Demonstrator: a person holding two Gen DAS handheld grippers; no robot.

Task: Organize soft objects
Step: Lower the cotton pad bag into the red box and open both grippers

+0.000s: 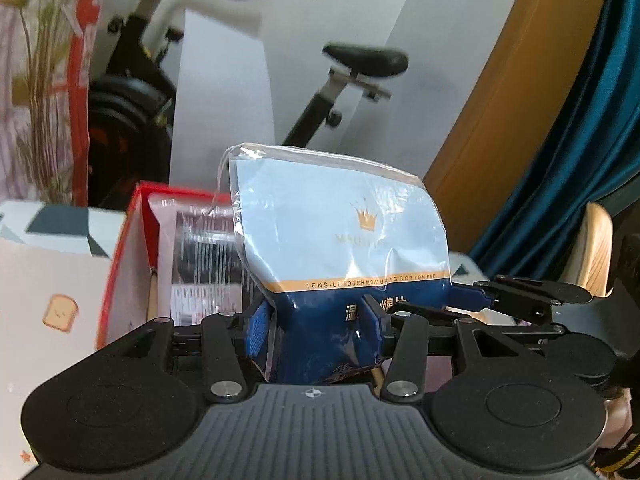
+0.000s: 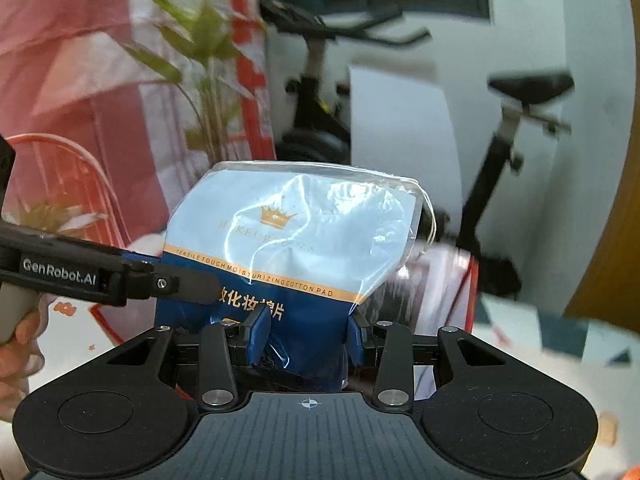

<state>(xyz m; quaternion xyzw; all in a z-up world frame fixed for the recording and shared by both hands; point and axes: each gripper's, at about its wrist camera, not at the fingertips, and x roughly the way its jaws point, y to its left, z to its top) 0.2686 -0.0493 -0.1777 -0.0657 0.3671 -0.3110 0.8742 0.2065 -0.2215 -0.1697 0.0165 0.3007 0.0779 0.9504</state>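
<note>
Both tongs, left (image 1: 318,326) and right (image 2: 306,334), are closed on the dark blue bottom of one cotton pad bag (image 1: 340,232), lifted before a blurred exercise bike (image 1: 352,80). The bag hides part of a red box (image 1: 128,240); its bottom edge is hidden behind the tongs.

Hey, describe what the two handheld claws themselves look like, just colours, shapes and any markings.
Both are matte black: a ribbed central plate with a small crosshair mark, round discs either side, and linkage bars with silver rivets. The left claw and right claw have blue finger pads. White "GenRobot.AI" lettering marks the left one's side, above a grey handle.
</note>
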